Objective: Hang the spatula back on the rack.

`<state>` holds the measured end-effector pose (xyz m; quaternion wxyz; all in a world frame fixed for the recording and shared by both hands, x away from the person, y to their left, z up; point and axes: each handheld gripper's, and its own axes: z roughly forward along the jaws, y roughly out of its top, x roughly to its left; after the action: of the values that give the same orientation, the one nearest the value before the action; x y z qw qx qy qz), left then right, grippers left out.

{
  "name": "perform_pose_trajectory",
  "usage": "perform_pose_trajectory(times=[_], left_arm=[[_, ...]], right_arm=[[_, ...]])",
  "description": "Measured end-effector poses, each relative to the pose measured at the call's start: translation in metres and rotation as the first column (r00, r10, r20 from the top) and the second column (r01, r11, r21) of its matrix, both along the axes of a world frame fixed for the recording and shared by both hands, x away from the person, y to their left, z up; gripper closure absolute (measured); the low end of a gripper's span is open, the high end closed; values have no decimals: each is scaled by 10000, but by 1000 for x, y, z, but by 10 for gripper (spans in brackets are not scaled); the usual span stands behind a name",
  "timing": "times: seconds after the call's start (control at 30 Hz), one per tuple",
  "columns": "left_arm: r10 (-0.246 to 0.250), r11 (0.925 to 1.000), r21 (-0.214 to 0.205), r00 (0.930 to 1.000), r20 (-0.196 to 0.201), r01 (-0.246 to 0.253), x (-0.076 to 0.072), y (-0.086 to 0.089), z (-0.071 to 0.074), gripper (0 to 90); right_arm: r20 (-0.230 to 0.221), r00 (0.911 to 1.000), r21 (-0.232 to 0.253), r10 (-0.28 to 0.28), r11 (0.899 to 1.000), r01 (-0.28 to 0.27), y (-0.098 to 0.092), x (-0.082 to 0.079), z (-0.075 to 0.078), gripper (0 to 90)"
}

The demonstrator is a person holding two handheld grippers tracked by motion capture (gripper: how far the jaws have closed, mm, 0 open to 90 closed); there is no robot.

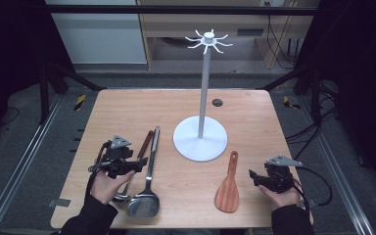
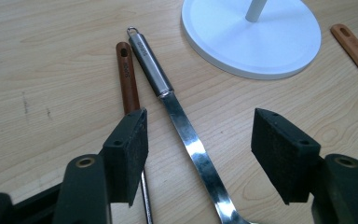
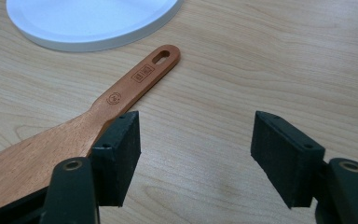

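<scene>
The wooden tabletop [image 1: 127, 105] carried a white hook stand [image 1: 200, 139] at centre. At seven o'clock lay a steel spatula [image 1: 149, 169] beside a brown-handled utensil [image 2: 127, 77]; the wooden paddle [image 1: 228, 188] sat at five. The left hand-held gripper [image 1: 120, 164] gaped wide above the handles, holding nothing. The right hand-held gripper [image 1: 267, 177] was equally wide, empty, beside the paddle.

On the wooden desk [image 1: 127, 105], the white hook stand [image 1: 200, 138] sits centrally; the steel spatula [image 1: 149, 171] and brown-handled ladle [image 1: 144, 145] lie left, the wooden rice paddle [image 1: 228, 188] right.
</scene>
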<state>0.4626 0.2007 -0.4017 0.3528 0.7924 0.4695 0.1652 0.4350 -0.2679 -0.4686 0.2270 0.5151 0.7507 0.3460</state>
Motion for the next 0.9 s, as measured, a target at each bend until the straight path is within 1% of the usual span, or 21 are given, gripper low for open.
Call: perform_pose_trajectory(times=[0.1, 0.17, 0.27, 0.33, 0.37, 0.47, 0.6, 0.67, 0.8, 0.9], left_arm=[[-16, 9999, 112, 10000, -93, 17, 3, -4, -2, 371], [-30, 9999, 163, 10000, -83, 31, 5, -6, -3, 378], [-60, 9996, 267, 9998, -188, 65, 8, -9, -4, 389], [-40, 9993, 365, 9998, -191, 47, 10, -12, -3, 405], [-9, 9996, 292, 9998, -185, 15, 11, -13, -3, 412], [-27, 9991, 414, 9996, -292, 39, 15, -18, -4, 424], [7, 9981, 608, 9987, -514, 24, 21, -24, -8, 440], [16, 9969, 780, 9977, -673, 37, 24, -27, -12, 447], [110, 9943, 1067, 9958, -904, -13, 29, -33, -20, 469], [237, 9929, 1185, 9937, -1095, -106, 31, -36, -25, 485]], right_arm=[[12, 10000, 11, 13, 10000, -13, 0, 0, 0, 333], [-3, 10000, 19, 10, 10000, -10, 0, 0, 0, 333], [-21, 10000, 8, 34, 10000, -34, 0, 0, 0, 335], [-24, 10000, 12, 40, 10000, -40, 0, 0, 0, 335], [-35, 10000, 14, 40, 10000, -39, 0, 0, 0, 335], [-39, 10000, 34, 43, 10000, -42, 1, 0, 0, 335], [-132, 9999, 98, 15, 10000, -14, 2, 0, 0, 336], [-136, 9999, 109, 21, 9999, -19, 2, 0, 0, 336], [-168, 9998, 138, 62, 9999, -59, 2, 0, 0, 337], [-162, 9999, 124, 42, 9999, -40, 2, 0, 0, 337]])
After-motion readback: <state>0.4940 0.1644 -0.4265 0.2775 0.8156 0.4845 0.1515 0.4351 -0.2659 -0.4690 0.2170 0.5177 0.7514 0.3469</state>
